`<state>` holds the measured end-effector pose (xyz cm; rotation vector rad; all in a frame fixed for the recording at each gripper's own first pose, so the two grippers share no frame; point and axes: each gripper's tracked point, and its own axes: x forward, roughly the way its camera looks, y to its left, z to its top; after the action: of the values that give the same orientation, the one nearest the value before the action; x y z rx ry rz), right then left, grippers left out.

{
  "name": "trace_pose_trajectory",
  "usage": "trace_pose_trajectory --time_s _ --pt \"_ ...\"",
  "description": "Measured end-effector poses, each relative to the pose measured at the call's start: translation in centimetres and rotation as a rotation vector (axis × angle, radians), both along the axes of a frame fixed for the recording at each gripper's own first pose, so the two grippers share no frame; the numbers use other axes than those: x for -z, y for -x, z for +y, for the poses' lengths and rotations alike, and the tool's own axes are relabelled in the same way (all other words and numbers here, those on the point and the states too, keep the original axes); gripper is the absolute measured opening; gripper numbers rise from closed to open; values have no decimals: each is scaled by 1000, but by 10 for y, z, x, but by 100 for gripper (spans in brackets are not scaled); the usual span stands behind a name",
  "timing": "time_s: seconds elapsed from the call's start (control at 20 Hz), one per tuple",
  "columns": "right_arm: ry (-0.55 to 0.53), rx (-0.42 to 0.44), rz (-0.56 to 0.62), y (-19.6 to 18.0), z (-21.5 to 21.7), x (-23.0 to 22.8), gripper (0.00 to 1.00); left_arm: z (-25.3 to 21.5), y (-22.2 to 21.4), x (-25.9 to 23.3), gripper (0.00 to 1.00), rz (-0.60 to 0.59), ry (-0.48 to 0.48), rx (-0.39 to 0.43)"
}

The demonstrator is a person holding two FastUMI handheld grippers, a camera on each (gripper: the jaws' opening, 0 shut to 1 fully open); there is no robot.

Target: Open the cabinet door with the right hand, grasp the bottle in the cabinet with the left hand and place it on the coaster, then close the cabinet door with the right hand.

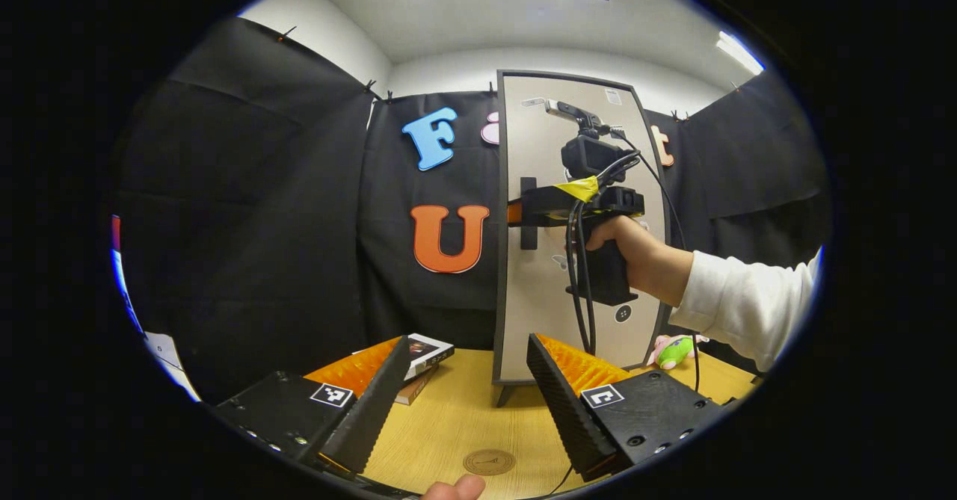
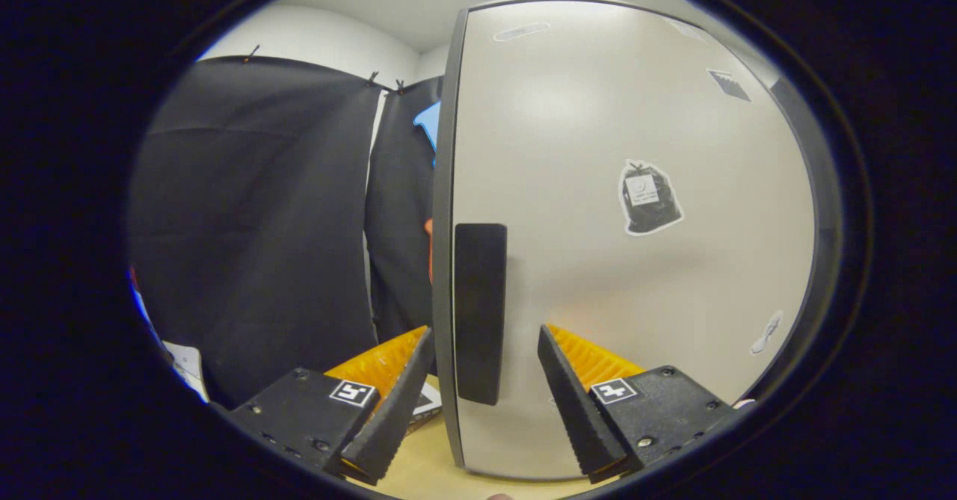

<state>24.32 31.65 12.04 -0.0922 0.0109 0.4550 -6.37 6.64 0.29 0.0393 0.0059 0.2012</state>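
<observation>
Right gripper (image 2: 478, 403): jaws wide apart, straddling door handle (image 2: 479, 313), nothing clamped. Left gripper (image 1: 467, 403): wide, empty. Risk: fingers slip off handle when pulling cabinet door (image 2: 635, 246).

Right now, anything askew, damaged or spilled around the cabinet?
Nothing stands out. The cabinet door is shut and upright, its handle intact ahead of the open right gripper; the coaster lies flat on the table.
</observation>
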Motion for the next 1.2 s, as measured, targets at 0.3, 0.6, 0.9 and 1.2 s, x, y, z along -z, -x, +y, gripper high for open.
trace_pose_trajectory --time_s 0.3,0.6,0.9,1.2 --pt "30 28 -24 -6 6 2 41 16 0 3 95 0 9 -19" --pt "34 47 -26 -8 4 3 25 20 1 4 95 2 15 -11" --pt "35 46 -13 -6 3 4 21 22 8 1 95 -9 15 -4" --pt "30 13 1 12 -3 4 21 17 13 -2 95 -22 36 16"
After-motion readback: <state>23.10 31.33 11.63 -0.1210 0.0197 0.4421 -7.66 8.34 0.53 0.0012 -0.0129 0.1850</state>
